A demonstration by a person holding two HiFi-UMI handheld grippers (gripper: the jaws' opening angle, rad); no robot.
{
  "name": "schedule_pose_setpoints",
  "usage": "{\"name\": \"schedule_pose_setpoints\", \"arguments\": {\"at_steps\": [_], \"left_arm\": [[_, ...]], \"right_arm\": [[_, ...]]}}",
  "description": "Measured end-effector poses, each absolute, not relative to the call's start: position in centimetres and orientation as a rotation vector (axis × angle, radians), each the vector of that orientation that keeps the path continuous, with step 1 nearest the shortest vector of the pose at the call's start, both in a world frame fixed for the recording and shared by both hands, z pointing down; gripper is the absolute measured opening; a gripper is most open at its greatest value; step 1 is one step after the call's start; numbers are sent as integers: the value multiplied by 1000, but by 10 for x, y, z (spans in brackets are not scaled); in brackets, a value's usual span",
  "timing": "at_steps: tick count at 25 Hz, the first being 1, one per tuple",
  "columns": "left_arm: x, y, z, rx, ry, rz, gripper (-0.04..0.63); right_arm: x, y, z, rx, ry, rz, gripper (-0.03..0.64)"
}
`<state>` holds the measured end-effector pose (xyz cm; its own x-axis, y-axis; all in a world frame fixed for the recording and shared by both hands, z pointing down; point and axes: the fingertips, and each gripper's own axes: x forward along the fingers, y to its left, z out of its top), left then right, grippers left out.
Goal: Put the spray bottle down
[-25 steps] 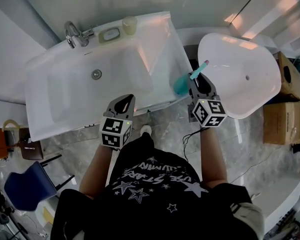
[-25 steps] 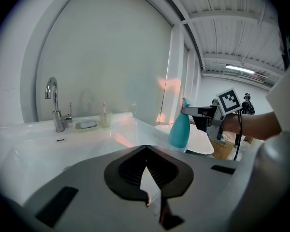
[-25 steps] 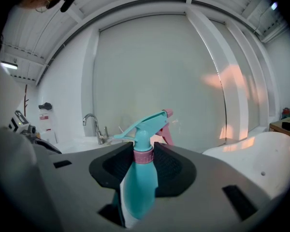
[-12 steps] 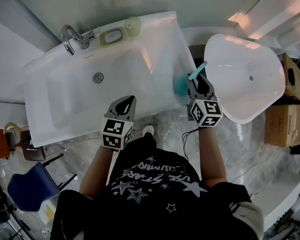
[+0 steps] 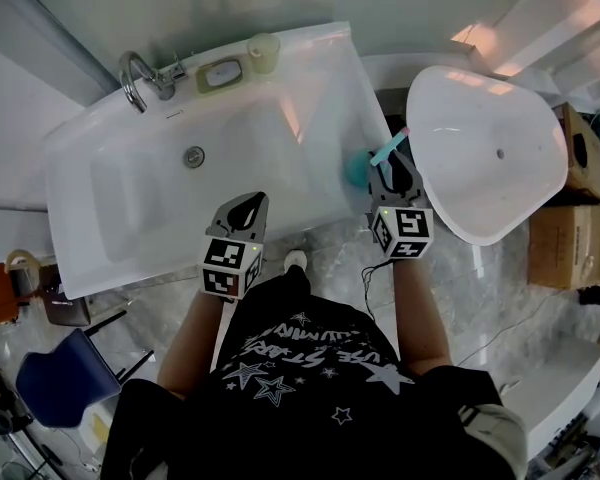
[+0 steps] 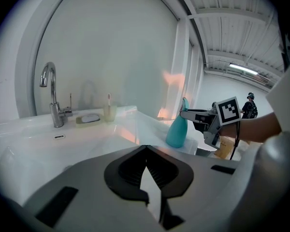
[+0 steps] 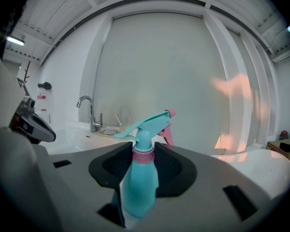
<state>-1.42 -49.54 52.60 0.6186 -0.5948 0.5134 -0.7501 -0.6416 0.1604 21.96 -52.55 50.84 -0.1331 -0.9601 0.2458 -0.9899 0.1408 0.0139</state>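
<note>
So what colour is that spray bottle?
The spray bottle is teal with a pink neck ring and trigger, clearest in the right gripper view.

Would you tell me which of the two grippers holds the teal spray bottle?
The right gripper: its jaws, which have just opened slightly, grip the spray bottle by its neck; the left gripper holds nothing.

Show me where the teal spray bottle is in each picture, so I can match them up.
Head view: spray bottle right of centre, at the right edge of the sink.
Left gripper view: right of centre, upright, by the sink's far edge.
Right gripper view: bottom centre, close up.
Shared landmark: the faucet, left of the bottle in every view.
</note>
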Motion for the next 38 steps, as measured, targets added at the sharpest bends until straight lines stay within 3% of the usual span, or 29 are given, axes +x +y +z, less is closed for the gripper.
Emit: {"name": "schedule_pose_setpoints", "arguments": {"at_steps": [9, 19, 26, 33, 38], "left_arm": [[-14, -482, 513, 2505, -1102, 558, 15], [-11, -404, 492, 2521, -1160, 541, 15], [-1, -326, 478, 2547, -1180, 520, 15], [1, -237, 470, 2555, -1219, 502, 15], [-6, -172, 474, 2523, -1250, 516, 15]], "right_arm": [[217, -507, 510, 1879, -2216, 298, 252], [218, -431, 479, 1871, -2283, 279, 258], [216, -353, 461, 1862, -2317, 332, 175], [219, -270, 458, 1880, -2328, 349, 35], [204, -212, 458, 1823, -2403, 392, 14]]}}
